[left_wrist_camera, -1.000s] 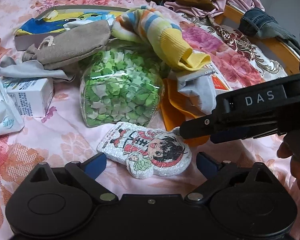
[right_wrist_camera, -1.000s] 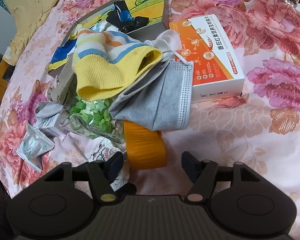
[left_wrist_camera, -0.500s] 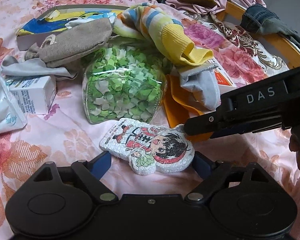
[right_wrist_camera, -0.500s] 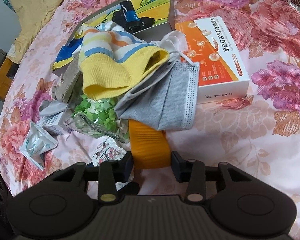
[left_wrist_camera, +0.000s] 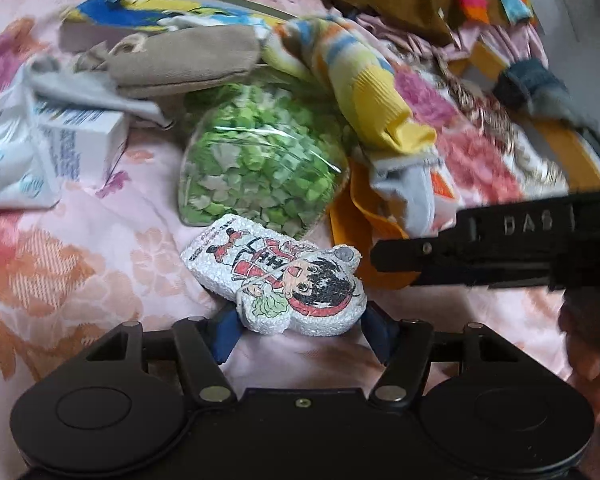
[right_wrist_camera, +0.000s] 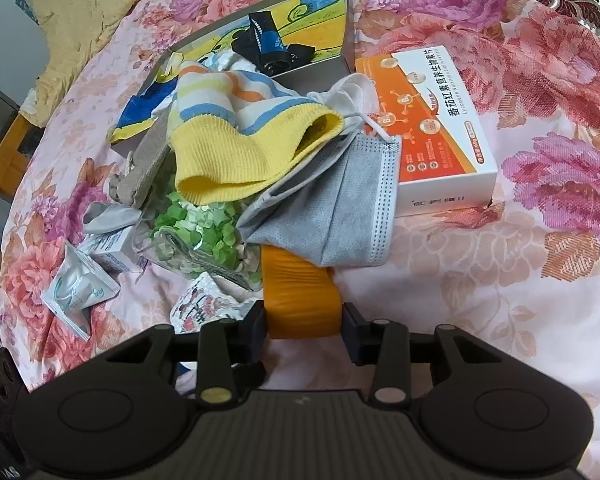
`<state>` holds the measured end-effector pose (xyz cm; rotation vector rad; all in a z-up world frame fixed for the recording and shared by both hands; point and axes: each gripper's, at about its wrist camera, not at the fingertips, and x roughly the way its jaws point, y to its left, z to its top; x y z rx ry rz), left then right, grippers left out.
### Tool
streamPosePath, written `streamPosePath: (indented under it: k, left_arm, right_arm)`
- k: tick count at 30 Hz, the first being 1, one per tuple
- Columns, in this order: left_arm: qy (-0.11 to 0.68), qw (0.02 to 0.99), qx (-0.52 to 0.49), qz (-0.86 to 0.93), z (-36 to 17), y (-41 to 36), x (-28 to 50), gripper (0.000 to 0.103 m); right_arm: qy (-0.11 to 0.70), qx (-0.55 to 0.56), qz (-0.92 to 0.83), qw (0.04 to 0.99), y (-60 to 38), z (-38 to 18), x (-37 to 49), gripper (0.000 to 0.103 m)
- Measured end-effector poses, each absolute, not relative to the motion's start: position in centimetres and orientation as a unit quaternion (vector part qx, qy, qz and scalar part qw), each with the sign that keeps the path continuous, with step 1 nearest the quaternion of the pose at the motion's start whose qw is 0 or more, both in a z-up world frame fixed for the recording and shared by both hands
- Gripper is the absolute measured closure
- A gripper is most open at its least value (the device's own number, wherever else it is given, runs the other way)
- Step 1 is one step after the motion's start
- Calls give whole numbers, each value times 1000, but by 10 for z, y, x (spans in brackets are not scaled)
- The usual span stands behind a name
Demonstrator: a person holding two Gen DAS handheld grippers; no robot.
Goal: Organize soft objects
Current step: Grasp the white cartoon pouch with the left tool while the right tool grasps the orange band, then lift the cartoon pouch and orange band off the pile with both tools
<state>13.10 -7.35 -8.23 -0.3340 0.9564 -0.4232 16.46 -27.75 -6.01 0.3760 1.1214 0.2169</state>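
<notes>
A white foam cartoon-figure cushion [left_wrist_camera: 276, 272] lies on the floral bedspread, right in front of my left gripper [left_wrist_camera: 302, 334]. Its jaws are closing, and the blue pads touch the cushion's two sides. In the right wrist view the cushion [right_wrist_camera: 204, 304] shows beside my right gripper [right_wrist_camera: 303, 324], which is shut on the near end of an orange ribbed soft piece [right_wrist_camera: 296, 292]. That piece runs under a grey face mask [right_wrist_camera: 332, 208]. The right gripper's finger [left_wrist_camera: 420, 256] crosses the left wrist view from the right, just past the cushion's head.
Behind the cushion lie a clear bag of green paper stars [left_wrist_camera: 256, 168], a striped yellow-cuffed sock [left_wrist_camera: 360, 80], a beige pouch [left_wrist_camera: 180, 60] and a small white carton [left_wrist_camera: 72, 140]. An orange-and-white box [right_wrist_camera: 432, 128], a picture box [right_wrist_camera: 300, 28] and a sachet [right_wrist_camera: 76, 288] lie around.
The left gripper's jaws narrowed from wide open until the pads met the cartoon cushion. The right gripper's jaws closed onto the orange piece about half a second ago and have held since.
</notes>
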Motion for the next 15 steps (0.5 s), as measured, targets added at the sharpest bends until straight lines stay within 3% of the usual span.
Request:
streamPosePath:
  k: [4,15]
  left_arm:
    - [457,835,-239,-192,-86,-59,132,37]
    - [446,807,-343,-181,-92,-39,130,28]
  right_arm:
    - [528,176,103,825,-278,-60,164,60]
    - [529,175,103,824,-276,-60,163,60]
